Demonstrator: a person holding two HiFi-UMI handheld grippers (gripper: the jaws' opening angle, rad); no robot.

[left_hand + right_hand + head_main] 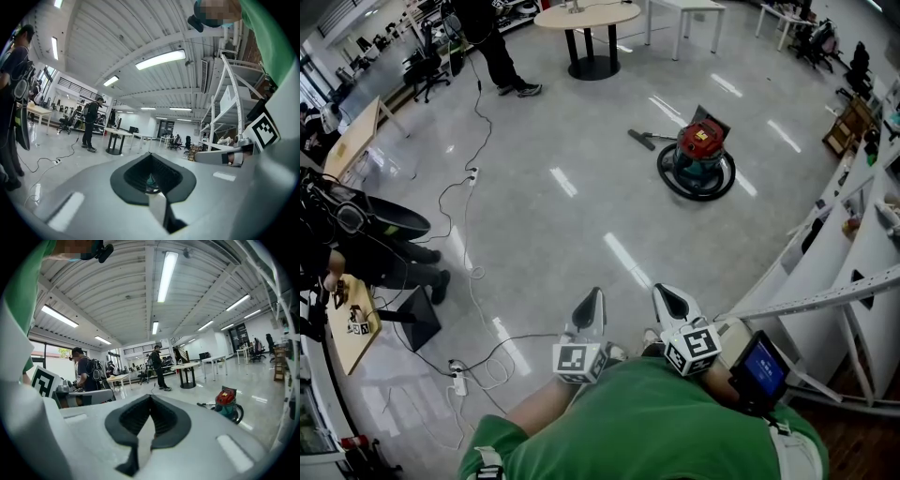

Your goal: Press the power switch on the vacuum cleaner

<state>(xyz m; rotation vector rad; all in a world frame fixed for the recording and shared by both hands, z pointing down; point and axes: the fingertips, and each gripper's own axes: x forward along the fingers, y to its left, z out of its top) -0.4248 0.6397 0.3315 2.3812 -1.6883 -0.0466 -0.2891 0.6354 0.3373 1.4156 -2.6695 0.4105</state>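
The vacuum cleaner (697, 155) stands on the grey floor well ahead of me, with a red top, a teal body and a black hose coiled round its base. In the right gripper view the vacuum cleaner (227, 404) shows small at the right. My left gripper (589, 309) and right gripper (673, 302) are held side by side close to my body, far from the vacuum. Both point forward. The left gripper (150, 157) has its black pads together with nothing held. The right gripper (150, 400) is likewise shut and empty.
A floor nozzle (640, 139) lies left of the vacuum. Cables and a power strip (459, 380) trail over the floor at the left. A round table (586, 17) and a standing person (492, 47) are far ahead. White shelving (853, 234) lines the right; a desk (352, 323) and another person (375, 244) are at the left.
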